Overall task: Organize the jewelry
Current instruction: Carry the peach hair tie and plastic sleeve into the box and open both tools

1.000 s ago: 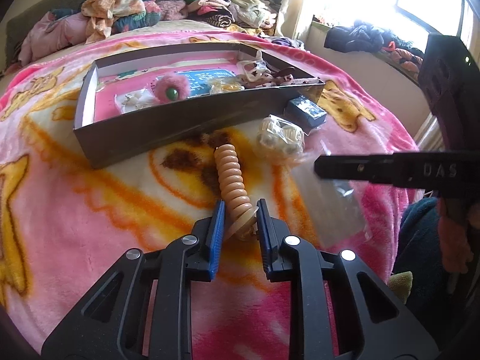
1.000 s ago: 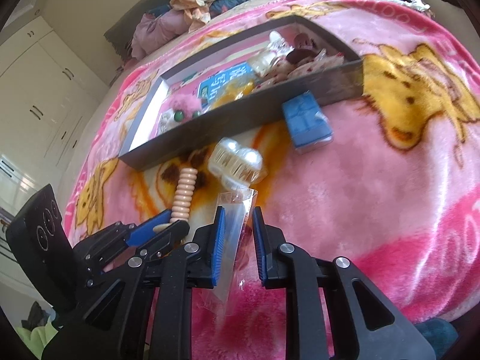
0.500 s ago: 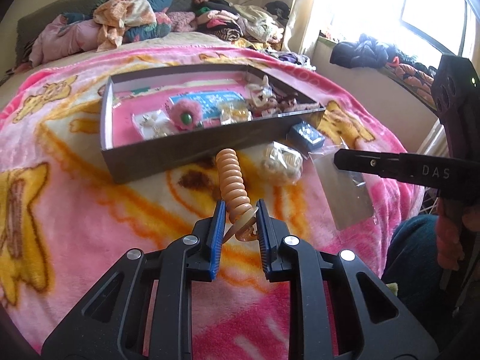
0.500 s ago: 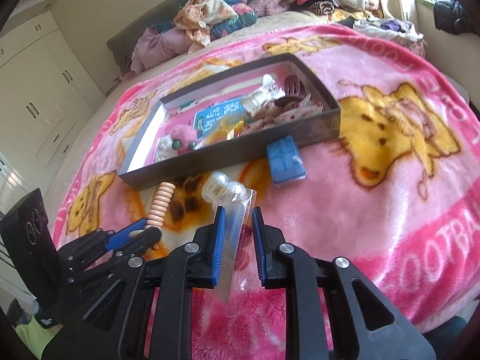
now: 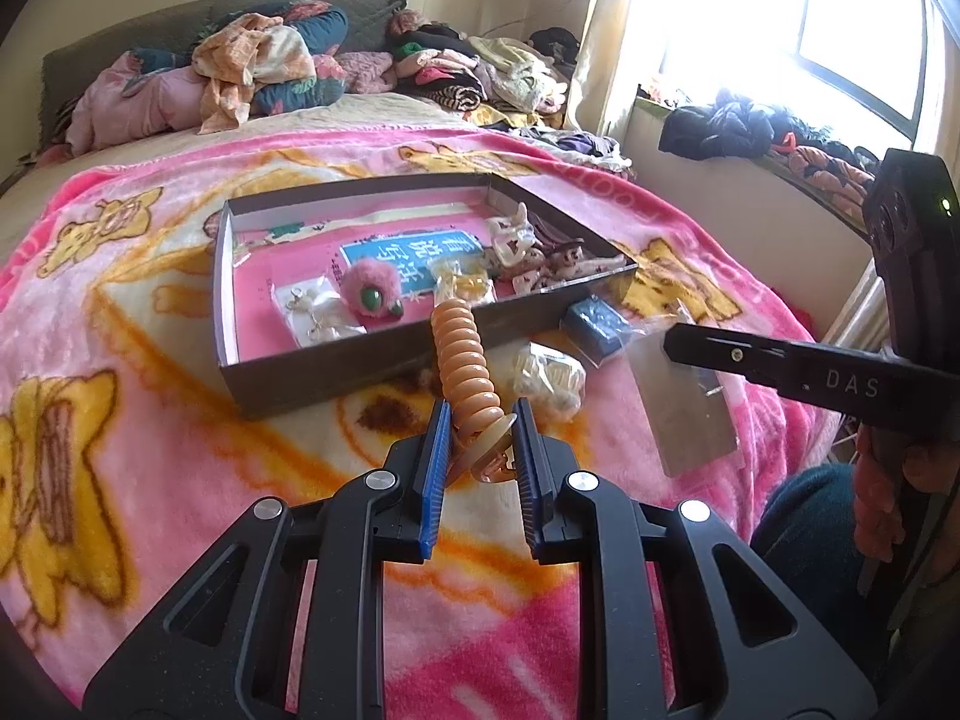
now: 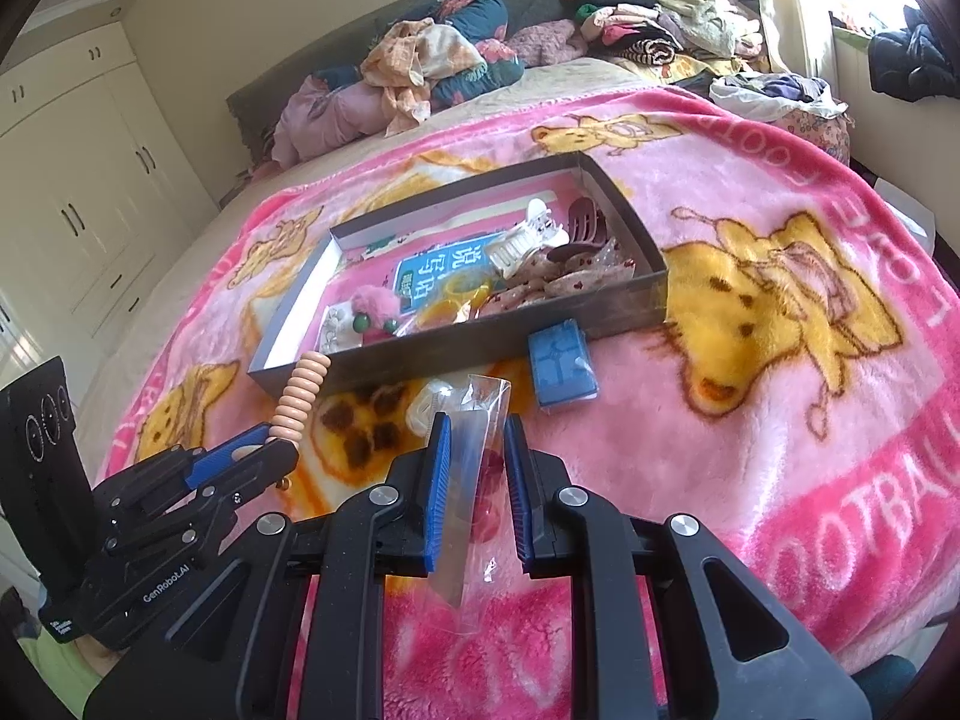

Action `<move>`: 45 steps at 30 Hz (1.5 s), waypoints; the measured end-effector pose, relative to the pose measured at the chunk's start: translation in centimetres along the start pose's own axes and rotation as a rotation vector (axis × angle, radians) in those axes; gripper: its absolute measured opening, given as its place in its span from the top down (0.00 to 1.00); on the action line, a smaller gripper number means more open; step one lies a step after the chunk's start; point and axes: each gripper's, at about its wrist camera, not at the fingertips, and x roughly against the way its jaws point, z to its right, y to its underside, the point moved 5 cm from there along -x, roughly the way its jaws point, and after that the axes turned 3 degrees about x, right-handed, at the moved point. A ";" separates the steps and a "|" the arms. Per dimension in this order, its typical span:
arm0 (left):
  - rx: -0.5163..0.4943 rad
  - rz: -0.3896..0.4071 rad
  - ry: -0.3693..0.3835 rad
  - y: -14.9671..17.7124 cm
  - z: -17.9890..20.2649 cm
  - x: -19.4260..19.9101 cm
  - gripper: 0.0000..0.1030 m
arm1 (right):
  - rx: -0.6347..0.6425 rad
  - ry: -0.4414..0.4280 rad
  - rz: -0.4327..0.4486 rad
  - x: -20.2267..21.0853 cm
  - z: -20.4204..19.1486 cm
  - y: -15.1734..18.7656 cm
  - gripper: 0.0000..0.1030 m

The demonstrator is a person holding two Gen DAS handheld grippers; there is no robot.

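We see a fleecy pink blanket with yellow cartoon bears (image 6: 750, 324) spread over the bed, a heap of crumpled clothes (image 5: 264, 72) against the dark padded headboard (image 6: 336, 60), cream wardrobe doors (image 6: 78, 192), and a bright window (image 5: 828, 24) above a cluttered sill.

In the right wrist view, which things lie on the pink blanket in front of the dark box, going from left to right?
Orange spiral hair tie held by the left gripper → small clear packet with a pale item → clear plastic bag in the right gripper → blue box.
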 end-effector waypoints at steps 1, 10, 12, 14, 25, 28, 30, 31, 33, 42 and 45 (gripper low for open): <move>0.001 0.002 0.000 -0.2 0.1 -0.1 0.87 | 0.001 0.001 0.004 0.1 0.0 -0.1 0.83; -0.009 0.040 -0.004 -2.5 0.8 -0.5 0.87 | 0.014 0.012 0.038 0.6 0.4 -0.8 0.83; -0.009 0.045 -0.002 -2.8 1.0 -0.6 0.87 | 0.019 0.018 0.044 0.8 0.5 -1.0 0.83; -0.011 0.050 -0.001 -3.2 1.2 -0.8 0.87 | 0.023 0.021 0.049 0.9 0.6 -1.1 0.83; -0.014 0.073 0.004 -4.8 1.6 -1.9 0.87 | 0.037 0.074 0.083 1.1 1.9 -2.8 0.83; -0.008 0.076 0.007 -5.2 1.5 -2.3 0.87 | 0.033 0.081 0.083 0.9 2.3 -3.1 0.83; -0.002 0.077 0.008 -5.5 1.4 -2.5 0.87 | 0.034 0.085 0.083 0.7 2.5 -3.4 0.83; 0.000 0.078 0.009 -5.6 1.4 -2.6 0.87 | 0.032 0.086 0.083 0.6 2.6 -3.5 0.83; 0.004 0.078 0.010 -5.8 1.3 -2.8 0.87 | 0.032 0.087 0.082 0.3 2.8 -3.8 0.83; 0.032 0.079 0.008 -6.6 0.2 -3.9 0.87 | 0.042 0.086 0.080 -0.7 2.7 -5.3 0.83; 0.041 0.079 0.004 -6.7 -0.2 -4.1 0.87 | 0.048 0.086 0.082 -1.2 2.5 -6.2 0.83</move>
